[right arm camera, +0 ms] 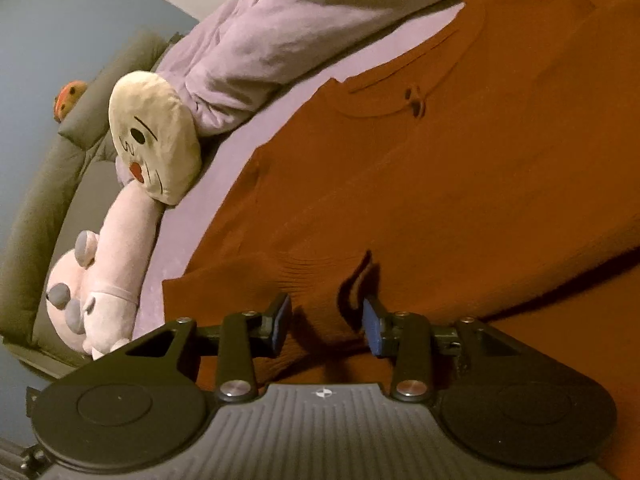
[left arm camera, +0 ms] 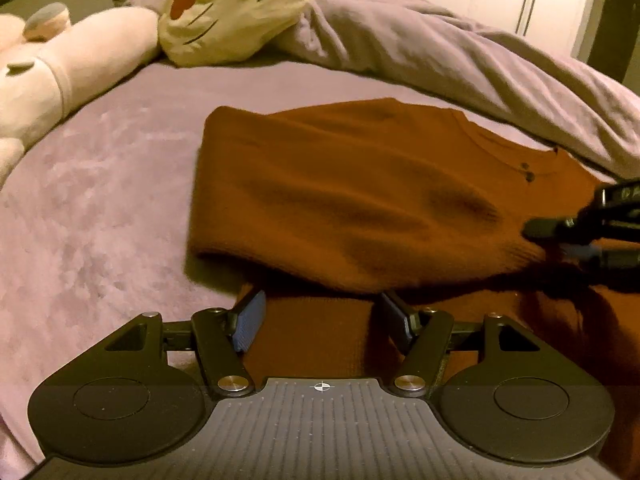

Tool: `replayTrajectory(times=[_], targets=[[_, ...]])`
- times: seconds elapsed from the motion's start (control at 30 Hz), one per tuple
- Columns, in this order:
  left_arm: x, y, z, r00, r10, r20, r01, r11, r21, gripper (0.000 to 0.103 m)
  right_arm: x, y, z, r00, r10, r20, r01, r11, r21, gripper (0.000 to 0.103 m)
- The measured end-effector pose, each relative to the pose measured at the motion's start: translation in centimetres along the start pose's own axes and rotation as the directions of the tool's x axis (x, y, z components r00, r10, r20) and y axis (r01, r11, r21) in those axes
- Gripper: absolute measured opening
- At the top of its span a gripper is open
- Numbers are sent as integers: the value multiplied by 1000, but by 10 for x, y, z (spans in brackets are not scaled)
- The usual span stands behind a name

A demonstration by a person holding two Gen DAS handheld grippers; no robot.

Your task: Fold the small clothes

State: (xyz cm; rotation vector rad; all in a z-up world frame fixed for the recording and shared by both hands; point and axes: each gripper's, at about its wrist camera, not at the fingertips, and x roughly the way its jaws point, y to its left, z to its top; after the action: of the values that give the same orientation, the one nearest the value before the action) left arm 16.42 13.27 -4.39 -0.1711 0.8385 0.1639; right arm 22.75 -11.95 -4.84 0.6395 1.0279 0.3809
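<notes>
Lilac bed sheet (left arm camera: 120,168), rumpled duvet (left arm camera: 440,48) and cat plush (left arm camera: 232,12) behind. Rust knit sweater (left arm camera: 340,184) lies flat mid-bed, one side already folded over. Left gripper (left arm camera: 318,320) jaws spread, straddling the near hem, not pinching. Right gripper (right arm camera: 326,322) jaws part-closed around the ribbed cuff (right arm camera: 320,280), pads not clearly pressing. Risk: pinch catches one layer only, cuff slips, fold drags askew
</notes>
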Motion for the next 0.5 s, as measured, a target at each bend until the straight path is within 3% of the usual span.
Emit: replayTrajectory(times=[0.03,0.17,0.27,0.4,0.43,0.5], targets=[[-1,0,0,1000,3,-1,-3,1000,2,69,-1,3,0,1000,-12,8,12,1000,-29,5],[-1,2,4,1000,16,-10,-16,1000,-5,69,-32,22,6,984,-78,158,110,973,-205,5],[0,2,7,1000,26,-15,-26,999,-20,69,-70,24,14,935,-147,322,246,924,-292,5],[3,-5,10,998,51,-20,-52,999,-15,69,-99,-3,25,833,-317,452,471,836,-283,5],[4,-7,11,998,53,-20,-53,998,-15,69,-100,-13,28,820,-352,451,502,821,-271,5],[3,-10,13,998,52,-17,-52,999,-11,69,-101,-35,32,829,-389,402,502,834,-228,8]])
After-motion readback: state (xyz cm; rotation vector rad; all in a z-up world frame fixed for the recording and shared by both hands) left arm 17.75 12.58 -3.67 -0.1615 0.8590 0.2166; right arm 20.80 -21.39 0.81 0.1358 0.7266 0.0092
